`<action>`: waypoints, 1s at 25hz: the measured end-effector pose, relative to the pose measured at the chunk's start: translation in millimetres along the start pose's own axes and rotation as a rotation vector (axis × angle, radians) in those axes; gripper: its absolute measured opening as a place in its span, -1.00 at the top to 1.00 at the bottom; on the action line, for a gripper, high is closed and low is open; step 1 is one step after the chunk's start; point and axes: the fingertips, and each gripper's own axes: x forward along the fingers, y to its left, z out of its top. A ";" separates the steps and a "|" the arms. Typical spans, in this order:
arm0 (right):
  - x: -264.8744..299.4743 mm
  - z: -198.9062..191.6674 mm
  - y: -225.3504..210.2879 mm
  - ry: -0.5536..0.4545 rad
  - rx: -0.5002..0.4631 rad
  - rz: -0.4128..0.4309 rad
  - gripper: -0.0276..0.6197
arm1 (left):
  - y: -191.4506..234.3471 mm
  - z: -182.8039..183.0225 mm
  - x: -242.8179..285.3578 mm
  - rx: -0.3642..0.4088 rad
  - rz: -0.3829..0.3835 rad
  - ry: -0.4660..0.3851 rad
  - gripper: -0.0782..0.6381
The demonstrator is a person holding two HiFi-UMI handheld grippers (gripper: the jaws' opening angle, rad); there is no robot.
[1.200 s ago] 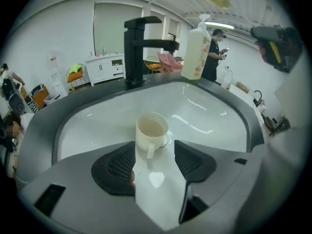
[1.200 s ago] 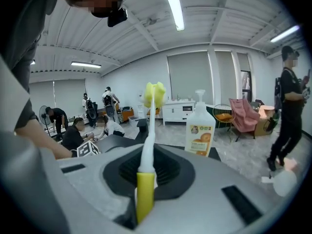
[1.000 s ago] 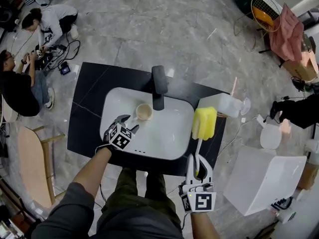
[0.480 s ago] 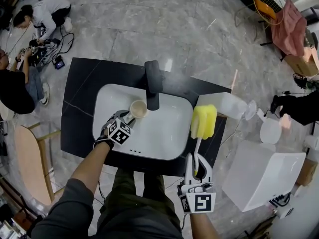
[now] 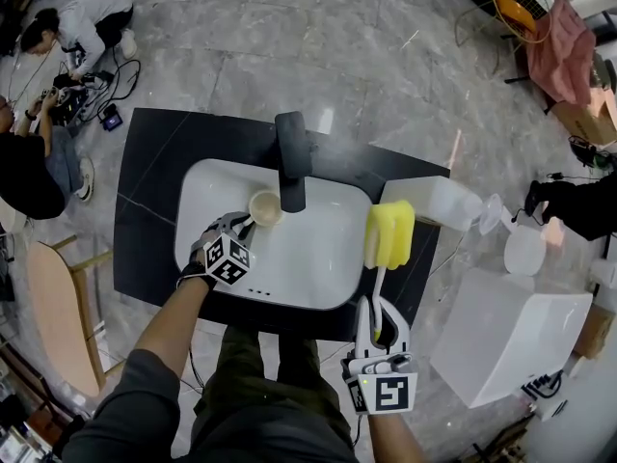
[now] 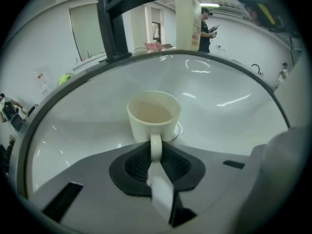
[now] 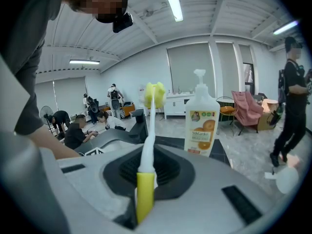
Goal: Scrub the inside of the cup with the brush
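The left hand-held gripper point(image 5: 243, 230), whose jaws have just been closing, pinches the handle of the cup point(image 5: 264, 206) in the sink point(image 5: 318, 258) (steadying it, I'd guess), while the right hand-held gripper point(image 5: 378, 309) clenches the brush point(image 5: 389, 234), poised to its right.

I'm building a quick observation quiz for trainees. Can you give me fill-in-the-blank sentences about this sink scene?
The cup stands upright in the white ____.
The right gripper grips the brush by its ____.
The brush's sponge head is coloured ____.
The faucet behind the cup is ____.
Missing words: sink; handle; yellow; black.
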 end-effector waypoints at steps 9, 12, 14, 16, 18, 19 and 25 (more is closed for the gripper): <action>-5.1 -2.8 -1.5 -0.008 0.025 0.001 0.86 | -3.3 20.2 -39.2 0.272 -0.001 0.020 0.64; -9.8 -6.7 -3.0 0.000 0.035 -0.005 0.86 | -14.1 28.9 -43.4 0.455 -0.036 0.073 0.64; -12.4 -9.3 -3.8 0.000 0.041 -0.007 0.86 | -22.6 35.6 -41.0 0.547 -0.068 0.102 0.64; -14.0 -11.4 -6.6 -0.005 0.049 -0.013 0.86 | -30.2 43.8 -35.2 0.595 -0.100 0.124 0.64; -15.8 -13.0 -10.3 -0.008 0.052 -0.017 0.86 | -38.2 52.4 -28.1 0.627 -0.129 0.144 0.64; -16.9 -14.1 -12.1 -0.008 0.052 -0.017 0.86 | -42.4 56.7 -24.5 0.642 -0.139 0.151 0.64; -20.3 -21.6 -14.0 0.001 0.059 -0.007 0.86 | -60.1 62.3 -6.0 0.740 -0.178 0.200 0.64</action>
